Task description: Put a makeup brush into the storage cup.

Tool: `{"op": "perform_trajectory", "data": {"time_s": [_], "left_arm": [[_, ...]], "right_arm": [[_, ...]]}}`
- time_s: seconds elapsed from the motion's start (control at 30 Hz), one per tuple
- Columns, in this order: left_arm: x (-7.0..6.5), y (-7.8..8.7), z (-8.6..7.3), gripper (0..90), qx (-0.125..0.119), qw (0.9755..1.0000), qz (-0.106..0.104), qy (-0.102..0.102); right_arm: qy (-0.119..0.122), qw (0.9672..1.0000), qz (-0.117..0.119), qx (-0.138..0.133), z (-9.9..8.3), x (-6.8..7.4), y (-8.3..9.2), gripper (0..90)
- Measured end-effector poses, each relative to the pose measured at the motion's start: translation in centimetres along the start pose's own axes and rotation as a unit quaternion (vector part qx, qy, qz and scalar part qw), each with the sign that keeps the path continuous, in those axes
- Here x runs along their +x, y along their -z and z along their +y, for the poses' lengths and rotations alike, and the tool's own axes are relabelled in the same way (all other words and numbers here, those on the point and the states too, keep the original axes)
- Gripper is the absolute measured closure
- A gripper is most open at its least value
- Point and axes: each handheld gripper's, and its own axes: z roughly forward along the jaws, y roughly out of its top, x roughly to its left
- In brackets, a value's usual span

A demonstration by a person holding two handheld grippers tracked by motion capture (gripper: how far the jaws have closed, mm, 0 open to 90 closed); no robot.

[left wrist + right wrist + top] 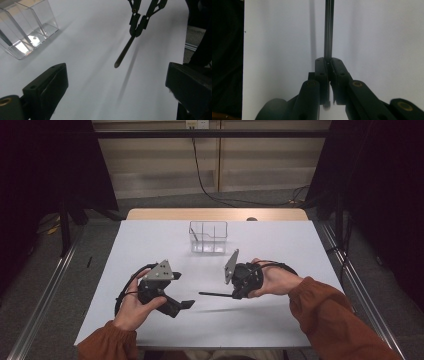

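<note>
My right gripper (234,295) (329,62) is shut on a thin dark rod (215,294) (328,30), perhaps a pen. It holds the rod level a little above the white table (280,320), tip pointing left toward the left gripper. In the left gripper view that same gripper (137,27) hangs from the top with the rod (125,51) slanting down from it. My left gripper (184,290) (117,87) stands open at front left, nothing between its jaws. The rod's tip lies a short way from it.
A clear plastic box with compartments (208,237) (27,30) stands at the middle back of the table; something thin and dark leans in its left part. Metal rails (45,290) run along both sides of the table. Cables (225,197) lie on the floor beyond.
</note>
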Motion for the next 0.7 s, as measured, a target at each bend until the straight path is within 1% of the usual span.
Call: {"op": "perform_trajectory", "data": {"time_s": [0.07,0.17,0.23,0.3,0.37,0.5,0.53,0.57,0.6,0.63,0.67,0.7], "left_arm": [[0.1,-0.4,0.2,5.0,0.017,0.9998,-0.011,-0.001],[0.1,-1.1,0.4,5.0,0.031,0.9993,-0.021,-0.005],[0.1,-1.5,0.5,5.1,0.046,0.9985,-0.026,-0.014],[0.1,-1.8,0.6,5.1,0.053,0.9981,-0.026,-0.016],[0.1,-2.1,0.8,5.5,0.069,0.9967,-0.035,-0.024],[0.0,-2.8,1.3,6.8,0.088,0.9942,-0.050,-0.035],[0.0,-2.8,1.4,6.9,0.094,0.9932,-0.057,-0.037],[0.1,-2.9,1.5,8.5,0.099,0.9916,-0.072,-0.041],[0.2,-3.0,1.6,9.7,0.102,0.9899,-0.084,-0.051],[0.2,-3.1,1.6,9.3,0.103,0.9896,-0.083,-0.056],[0.2,-3.2,1.7,9.3,0.106,0.9897,-0.077,-0.058],[0.2,-3.2,1.7,9.4,0.113,0.9894,-0.074,-0.053]], "right_arm": [[0.004,1.0000,0.000,0.009,0.1,0.0,0.0,84.0],[0.005,0.9998,0.002,0.021,0.3,0.1,-0.1,84.1],[0.011,0.9995,0.006,0.027,0.5,0.1,-0.2,84.0],[0.014,0.9993,0.008,0.035,0.7,0.2,-0.4,84.0],[0.017,0.9991,0.009,0.039,0.9,0.2,-0.5,84.0],[0.023,0.9986,0.012,0.046,1.3,0.3,-0.6,84.0],[0.024,0.9987,0.008,0.044,1.4,0.3,-0.6,84.0],[0.024,0.9988,0.007,0.041,1.4,0.2,-0.6,84.0],[0.026,0.9990,0.004,0.037,1.5,0.2,-0.5,84.0],[0.025,0.9990,0.004,0.037,1.5,0.2,-0.4,84.0],[0.026,0.9989,0.003,0.038,1.5,0.2,-0.4,84.0],[0.026,0.9989,0.003,0.039,1.5,0.2,-0.4,84.0]]}}
